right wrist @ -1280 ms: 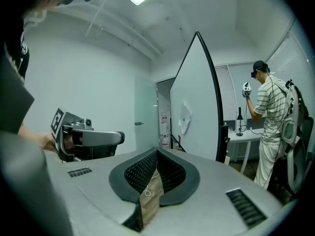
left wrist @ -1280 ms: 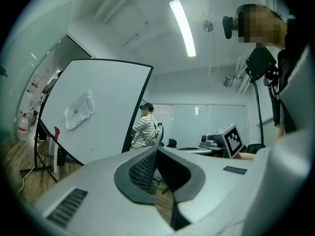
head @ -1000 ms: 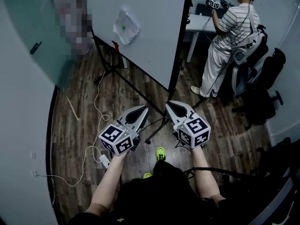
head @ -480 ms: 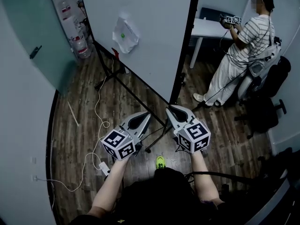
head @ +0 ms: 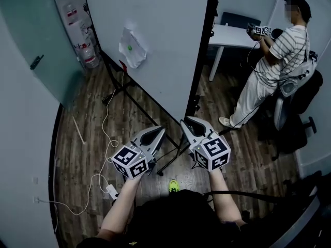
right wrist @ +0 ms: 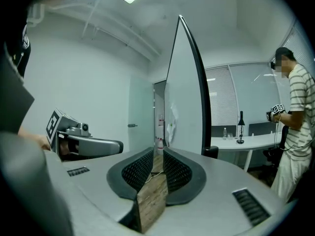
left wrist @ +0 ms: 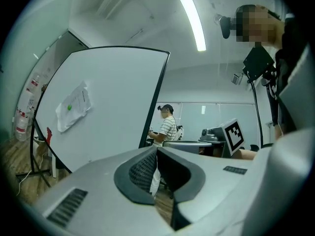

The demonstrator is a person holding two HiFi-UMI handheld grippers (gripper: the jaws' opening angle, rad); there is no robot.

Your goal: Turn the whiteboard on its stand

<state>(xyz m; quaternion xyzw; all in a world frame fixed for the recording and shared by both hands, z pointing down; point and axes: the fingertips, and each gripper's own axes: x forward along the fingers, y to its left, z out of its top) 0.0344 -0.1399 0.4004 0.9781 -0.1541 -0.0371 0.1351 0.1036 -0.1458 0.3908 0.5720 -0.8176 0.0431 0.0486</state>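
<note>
Large white whiteboard with a black frame (head: pixel 165 30), upright on the brown plank floor (head: pixel 83 138) ahead of both grippers. Its plane runs away from the person and its black near edge (head: pixel 199 61) is turned toward them. The right gripper (head: pixel 184 122) lies nearer that edge and sees the board almost edge-on, its jaws a narrow slit apart, having just been opening, with nothing between them. The left gripper (head: pixel 162 130) faces the white writing face, jaws pressed together and empty.

Cool, even ceiling light; heavy fisheye.
Your brightest source is the ceiling strip light (left wrist: pixel 193 21) high above the left gripper (left wrist: pixel 156 149); frame corners go black, the wood floor (left wrist: pixel 15 156) left of it looks dim, and the near jaw shells seem slightly soft.
</note>
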